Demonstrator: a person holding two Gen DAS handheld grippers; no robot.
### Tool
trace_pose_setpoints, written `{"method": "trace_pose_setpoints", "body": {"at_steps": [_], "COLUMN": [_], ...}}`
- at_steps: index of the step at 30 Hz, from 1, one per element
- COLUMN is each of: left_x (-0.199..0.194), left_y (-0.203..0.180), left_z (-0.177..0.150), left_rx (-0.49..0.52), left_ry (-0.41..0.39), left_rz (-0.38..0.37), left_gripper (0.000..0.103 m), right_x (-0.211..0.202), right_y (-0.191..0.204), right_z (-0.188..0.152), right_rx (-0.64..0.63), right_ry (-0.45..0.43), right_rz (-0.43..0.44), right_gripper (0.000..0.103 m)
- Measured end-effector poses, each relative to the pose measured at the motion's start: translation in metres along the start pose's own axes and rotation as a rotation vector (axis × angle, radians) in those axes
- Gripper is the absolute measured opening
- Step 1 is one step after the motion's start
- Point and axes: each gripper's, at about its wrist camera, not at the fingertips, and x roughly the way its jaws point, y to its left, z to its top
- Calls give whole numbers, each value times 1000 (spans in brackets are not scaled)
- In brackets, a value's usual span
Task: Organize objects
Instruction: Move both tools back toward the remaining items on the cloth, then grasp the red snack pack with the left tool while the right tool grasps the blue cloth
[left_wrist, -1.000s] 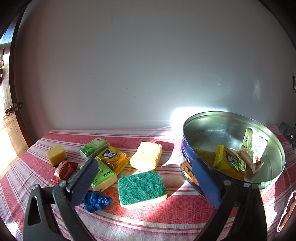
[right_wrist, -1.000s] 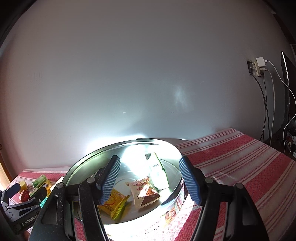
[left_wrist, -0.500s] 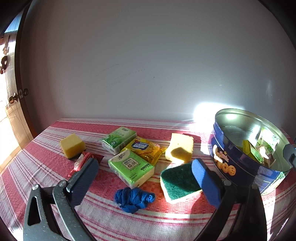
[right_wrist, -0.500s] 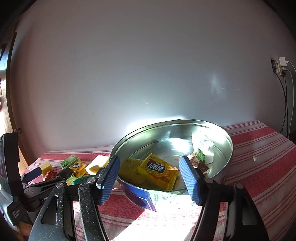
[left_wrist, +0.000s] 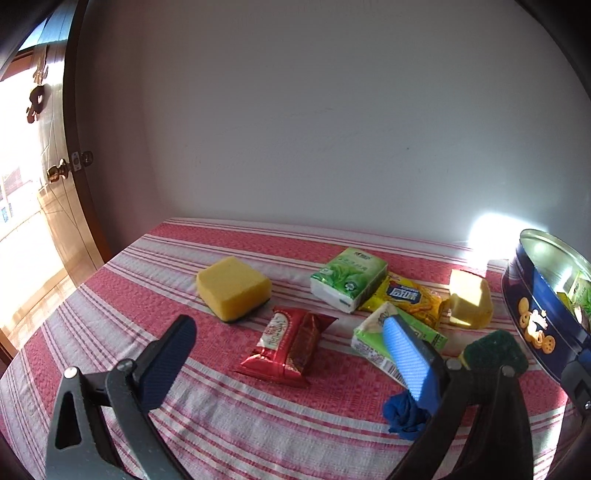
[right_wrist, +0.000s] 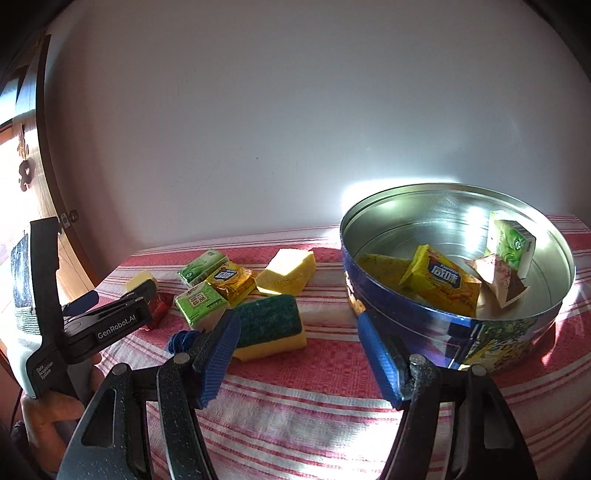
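Observation:
My left gripper (left_wrist: 291, 347) is open and empty, just above and in front of a red snack packet (left_wrist: 288, 347) on the striped cloth. Around it lie a yellow sponge (left_wrist: 232, 286), two green tissue packs (left_wrist: 349, 282) (left_wrist: 373, 336), a yellow snack packet (left_wrist: 406, 297), a second yellow sponge (left_wrist: 471, 304), a green-topped sponge (left_wrist: 495, 354) and a blue cloth wad (left_wrist: 402, 415). My right gripper (right_wrist: 299, 341) is open and empty, in front of the green-topped sponge (right_wrist: 267, 325) and the blue round tin (right_wrist: 458, 325), which holds a yellow packet (right_wrist: 441, 282), a brown packet and a green pack (right_wrist: 511, 245).
The left gripper's body (right_wrist: 99, 328) and the hand holding it show at the left of the right wrist view. A white wall runs behind the table. A wooden door (left_wrist: 48, 177) stands at the left, past the table's edge.
My left gripper has swung left, away from the tin, and now faces the red packet. My right gripper has pulled back from over the tin and turned left toward the green-topped sponge.

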Motion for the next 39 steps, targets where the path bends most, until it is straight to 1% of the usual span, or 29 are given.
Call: {"method": "trace_pose_setpoints", "body": {"at_steps": [3, 6, 8, 10, 12, 14, 16, 20, 22, 23, 25, 27, 28, 29, 30, 31, 32, 34, 35, 36, 39], "left_x": [11, 22, 31, 42, 51, 59, 66, 83, 91, 94, 95, 95, 95, 95, 95, 95, 95, 90, 88, 86, 84], "left_y": [15, 26, 30, 31, 32, 28, 26, 22, 23, 25, 27, 26, 25, 25, 24, 24, 25, 28, 31, 36, 44], "left_z": [2, 4, 5, 4, 4, 5, 6, 7, 5, 4, 5, 5, 5, 5, 5, 5, 5, 6, 6, 6, 6], "left_rx": [-14, -17, -12, -15, -16, -1, 16, 33, 23, 9, 2, 4, 5, 4, 4, 3, 1, -14, -28, -43, -97], "left_ry": [31, 64, 102, 157, 198, 222, 241, 304, 349, 361, 359, 358, 358, 358, 358, 358, 357, 334, 320, 316, 309], "left_rz": [17, 18, -15, -57, -83, -95, -109, -123, -124, -132, -129, -129, -128, -128, -129, -129, -129, -132, -139, -148, -191], "left_gripper": [102, 102, 102, 102, 102, 102, 102, 102, 97, 98, 96, 96, 96, 96, 96, 96, 95, 74, 49, 40, 39], "right_x": [12, 18, 26, 34, 40, 47, 56, 75, 83, 87, 97, 98, 98, 99, 97, 97, 96, 93, 92, 90, 78], "right_y": [14, 30, 45, 61, 77, 90, 98, 100, 99, 98, 98, 101, 103, 105, 105, 104, 102, 97, 95, 92, 88], "right_z": [-4, -11, -14, -17, -19, -19, -18, -16, -14, -13, -13, -13, -13, -13, -13, -13, -13, -13, -13, -13, -13], "right_rx": [-9, -7, -28, -55, -90, -126, -147, -149, -138, -133, -125, -140, -151, -158, -161, -160, -151, -125, -110, -94, -72], "right_ry": [53, 95, 133, 165, 186, 202, 221, 279, 300, 312, 352, 352, 356, 358, 360, 366, 364, 362, 361, 358, 318], "right_rz": [9, 69, 112, 160, 189, 196, 182, 158, 165, 172, 171, 166, 161, 169, 173, 174, 178, 197, 209, 226, 262], "right_gripper": [68, 68, 68, 68, 68, 68, 68, 68, 68, 68, 69, 68, 66, 51, 44, 31, 30, 29, 29, 29, 29]}}
